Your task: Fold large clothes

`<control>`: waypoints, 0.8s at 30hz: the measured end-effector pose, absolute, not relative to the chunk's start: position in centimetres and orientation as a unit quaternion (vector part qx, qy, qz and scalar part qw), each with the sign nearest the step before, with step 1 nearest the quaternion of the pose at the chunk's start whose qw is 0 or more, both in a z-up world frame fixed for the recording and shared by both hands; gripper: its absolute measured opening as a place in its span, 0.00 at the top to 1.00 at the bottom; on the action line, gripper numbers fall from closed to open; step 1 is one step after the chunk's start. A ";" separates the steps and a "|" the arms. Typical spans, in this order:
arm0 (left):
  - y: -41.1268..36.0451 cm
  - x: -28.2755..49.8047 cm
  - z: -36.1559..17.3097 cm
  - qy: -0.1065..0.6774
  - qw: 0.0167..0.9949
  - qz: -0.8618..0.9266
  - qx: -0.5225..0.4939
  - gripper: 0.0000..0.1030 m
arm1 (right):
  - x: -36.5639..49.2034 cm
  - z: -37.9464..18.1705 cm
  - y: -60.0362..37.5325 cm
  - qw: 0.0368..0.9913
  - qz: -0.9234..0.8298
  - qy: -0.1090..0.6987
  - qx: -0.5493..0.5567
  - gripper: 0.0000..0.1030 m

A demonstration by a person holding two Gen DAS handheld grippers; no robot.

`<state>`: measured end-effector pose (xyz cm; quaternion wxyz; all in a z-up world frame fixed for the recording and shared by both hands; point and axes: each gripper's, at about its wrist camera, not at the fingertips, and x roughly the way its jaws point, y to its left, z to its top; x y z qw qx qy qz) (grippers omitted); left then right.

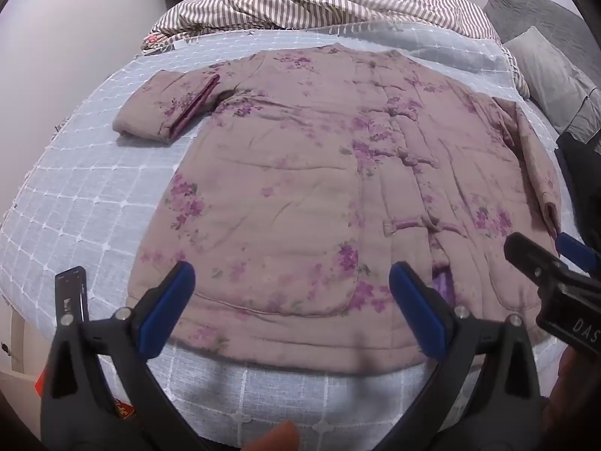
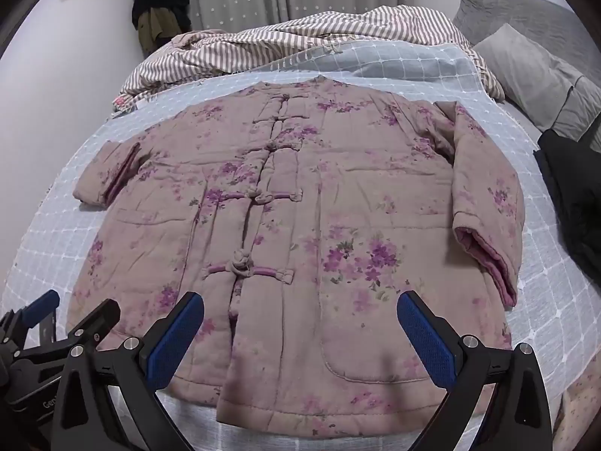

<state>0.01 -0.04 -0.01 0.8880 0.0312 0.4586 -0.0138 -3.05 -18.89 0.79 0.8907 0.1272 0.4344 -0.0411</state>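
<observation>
A padded pink-brown jacket with purple flowers and knot buttons [image 1: 300, 173] [image 2: 293, 233] lies flat, front up, on the bed, hem toward me. Its left sleeve [image 1: 165, 109] [image 2: 109, 176] is folded short at the side. Its right sleeve [image 2: 484, 203] [image 1: 533, 158] lies along the body. My left gripper [image 1: 293, 300] is open and empty above the hem's left half. My right gripper [image 2: 300, 323] is open and empty above the hem's right half; it also shows in the left wrist view [image 1: 541, 259]. The left gripper shows at the right wrist view's lower left [image 2: 56, 323].
The bed has a light blue checked cover [image 1: 75, 195] [image 2: 556, 300]. A striped duvet [image 1: 319, 7] [image 2: 300, 37] is bunched at the far end. Grey pillows [image 2: 533, 60] [image 1: 544, 56] and a dark garment [image 2: 571, 195] lie on the right. A wall [image 1: 75, 37] runs on the left.
</observation>
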 end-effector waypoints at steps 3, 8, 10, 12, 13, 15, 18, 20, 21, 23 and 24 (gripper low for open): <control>0.0 0.0 0.0 0.459 0.888 -0.017 0.028 0.00 | -3.0 0.8 -18.6 0.889 -0.045 0.438 0.124 0.00; 0.0 0.0 -0.1 0.460 0.887 -0.016 0.027 0.00 | -2.7 0.8 -19.1 0.888 -0.041 0.436 0.138 0.00; 0.0 0.0 0.0 0.460 0.887 -0.015 0.025 0.00 | -2.9 0.8 -18.9 0.891 -0.043 0.431 0.136 0.00; 0.0 0.0 0.0 0.460 0.887 -0.015 0.023 0.00 | -3.0 0.7 -18.9 0.891 -0.043 0.432 0.135 0.00; 0.0 -0.1 0.0 0.460 0.887 -0.016 0.022 0.00 | -3.0 0.7 -18.8 0.891 -0.044 0.432 0.135 0.00; 0.0 -0.2 0.1 0.461 0.887 -0.017 0.020 0.00 | -2.9 0.7 -18.8 0.890 -0.045 0.433 0.135 0.00; 0.2 -0.2 0.1 0.459 0.888 -0.020 0.022 0.00 | -2.7 0.7 -18.8 0.890 -0.048 0.433 0.138 0.00; 0.2 -0.1 0.1 0.459 0.888 -0.018 0.021 0.00 | -2.7 0.7 -18.8 0.889 -0.048 0.433 0.139 0.00; 0.1 -0.1 0.1 0.460 0.888 -0.017 0.021 0.00 | -2.7 0.7 -18.7 0.890 -0.048 0.433 0.139 0.00; 0.4 0.1 -0.1 0.461 0.887 -0.018 0.018 0.00 | -2.7 0.8 -18.6 0.890 -0.046 0.431 0.140 0.00; 0.4 0.1 -0.1 0.461 0.887 -0.017 0.019 0.00 | -2.7 0.8 -18.6 0.891 -0.045 0.430 0.139 0.00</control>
